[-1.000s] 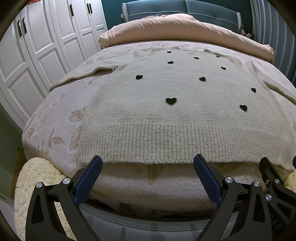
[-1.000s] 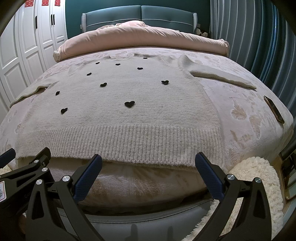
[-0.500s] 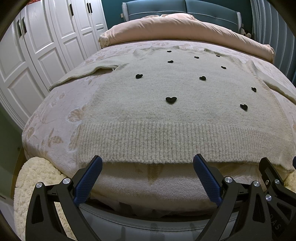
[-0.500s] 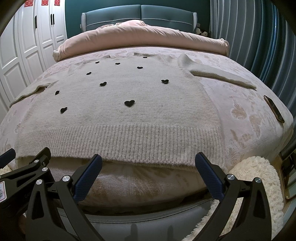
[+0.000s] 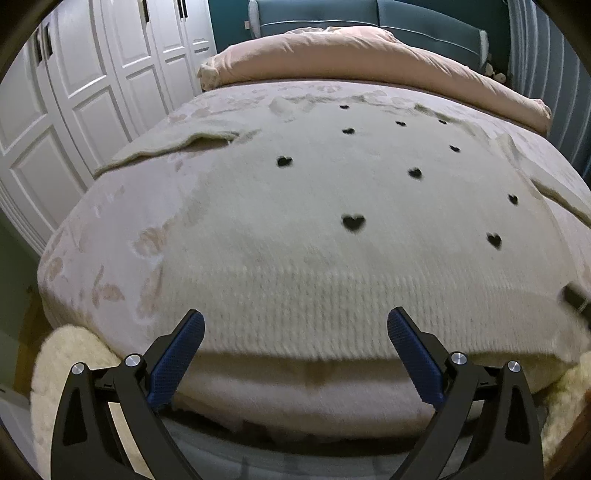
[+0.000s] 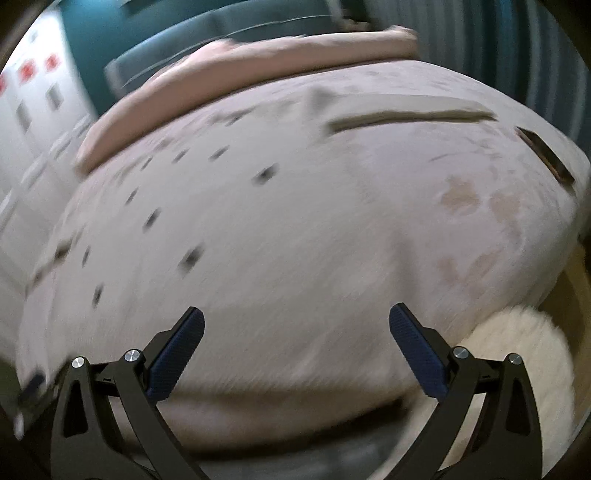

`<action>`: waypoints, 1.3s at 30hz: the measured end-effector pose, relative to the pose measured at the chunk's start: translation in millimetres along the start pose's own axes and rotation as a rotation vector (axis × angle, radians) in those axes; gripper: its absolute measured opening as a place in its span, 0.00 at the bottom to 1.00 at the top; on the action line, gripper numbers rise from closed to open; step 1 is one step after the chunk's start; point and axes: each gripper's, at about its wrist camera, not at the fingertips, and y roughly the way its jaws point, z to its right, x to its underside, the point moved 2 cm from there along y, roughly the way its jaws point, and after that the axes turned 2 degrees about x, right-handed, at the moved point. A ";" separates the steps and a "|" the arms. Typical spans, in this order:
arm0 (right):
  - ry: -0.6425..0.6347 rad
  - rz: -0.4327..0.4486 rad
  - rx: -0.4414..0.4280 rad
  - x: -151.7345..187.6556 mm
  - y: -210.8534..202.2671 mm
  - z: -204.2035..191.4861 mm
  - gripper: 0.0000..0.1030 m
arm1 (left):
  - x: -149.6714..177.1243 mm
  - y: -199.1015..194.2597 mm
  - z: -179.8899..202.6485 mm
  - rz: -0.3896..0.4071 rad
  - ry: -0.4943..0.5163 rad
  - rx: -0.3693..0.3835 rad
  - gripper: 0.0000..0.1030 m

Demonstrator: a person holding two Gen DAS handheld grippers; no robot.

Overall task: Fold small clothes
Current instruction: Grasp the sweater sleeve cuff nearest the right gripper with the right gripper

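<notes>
Swung and tilted since half a second ago on the right-wrist side, now badly motion-blurred; nudged only a little closer to the bed on the left-wrist side. Left gripper (image 5: pixel 295 332) spread wide, blue pads (image 5: pixel 177 358) apart and holding nothing, poised just short of the ribbed hem. Right gripper (image 6: pixel 295 328) likewise spread wide and empty, over the near right part of the bed. Cream sweater (image 5: pixel 332 229) with small black hearts (image 5: pixel 353 222) spread flat across the floral bedspread (image 5: pixel 122 229), hem hanging at the near mattress edge, one sleeve (image 5: pixel 166 146) stretched toward the left side, the other sleeve (image 6: pixel 406 116) lying toward the right. Bare bedspread on both flanks of the sweater, wider on the right. Rolled pink duvet (image 5: pixel 369 55) along the far edge, teal headboard (image 5: pixel 369 18) behind. White wardrobe doors (image 5: pixel 74 92) close along the left side of the bed; ribbed wall panels (image 6: pixel 535 55) close on the right. Flat dark rectangular object (image 6: pixel 545 157) near the right edge of the bedspread. Fluffy white rug (image 6: pixel 517 354) on the floor below the near corner. Red marks (image 6: pixel 37 66) on the wardrobe tops, too blurred to read; no other writing legible.
</notes>
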 end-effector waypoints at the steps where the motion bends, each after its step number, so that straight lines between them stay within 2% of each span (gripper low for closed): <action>1: 0.027 0.012 0.015 -14.6 3.8 13.9 0.95 | -7.2 1.3 -0.6 0.004 0.000 0.010 0.95; 4: 0.109 0.058 0.070 -76.1 23.9 69.7 0.95 | -21.7 5.4 0.2 0.010 0.003 0.033 0.95; 7: 0.164 0.094 0.119 -123.5 43.3 111.8 0.95 | -37.2 12.1 4.3 0.008 0.007 0.057 0.95; 9: 0.204 0.097 0.142 -162.7 67.9 145.8 0.95 | -46.6 17.9 8.0 0.005 0.006 0.050 0.95; 12: 0.265 0.092 0.171 -204.1 105.2 182.5 0.95 | -60.0 31.1 12.3 -0.026 -0.004 0.055 0.95; 16: 0.430 0.073 0.212 -240.2 154.5 235.3 0.95 | -76.4 51.4 17.3 -0.064 -0.030 0.064 0.95; 19: 0.566 0.063 0.218 -252.1 180.3 266.5 0.95 | -84.9 64.2 21.5 -0.082 -0.023 0.060 0.95; 22: 0.609 0.093 0.240 -265.2 192.3 282.4 0.95 | -92.8 76.6 27.6 -0.090 0.005 0.035 0.95; 23: 0.610 0.098 0.250 -268.3 193.6 282.6 0.90 | -94.9 80.2 29.0 -0.092 0.015 0.027 0.95; 24: 0.611 0.100 0.256 -273.0 196.6 283.5 0.74 | -96.6 83.3 30.0 -0.091 0.023 0.021 0.95; 25: 0.612 0.097 0.267 -277.0 198.6 284.2 0.63 | -98.5 86.5 31.4 -0.089 0.031 0.015 0.95; 26: 0.611 0.088 0.267 -282.7 201.9 283.7 0.50 | -100.2 89.4 32.3 -0.087 0.035 0.010 0.95; 27: 0.610 0.086 0.257 -287.2 203.6 281.1 0.28 | -101.5 92.1 33.2 -0.086 0.039 0.009 0.95; 28: 0.604 0.089 0.242 -291.6 203.7 278.5 0.15 | -102.0 95.0 34.1 -0.085 0.043 0.008 0.95; 31: 0.551 0.174 0.158 -315.8 184.7 250.0 0.13 | -101.6 100.4 34.0 -0.093 0.044 0.006 0.95; 34: 0.416 0.263 0.057 -339.8 154.5 190.8 0.12 | -100.2 101.2 33.2 -0.095 0.041 0.013 0.95; 37: 0.198 0.342 -0.089 -358.8 117.3 89.5 0.12 | -101.3 99.7 32.4 -0.081 0.047 0.013 0.95; 39: 0.034 0.366 -0.225 -356.3 94.2 1.4 0.12 | -102.0 97.1 30.1 -0.073 0.043 0.011 0.95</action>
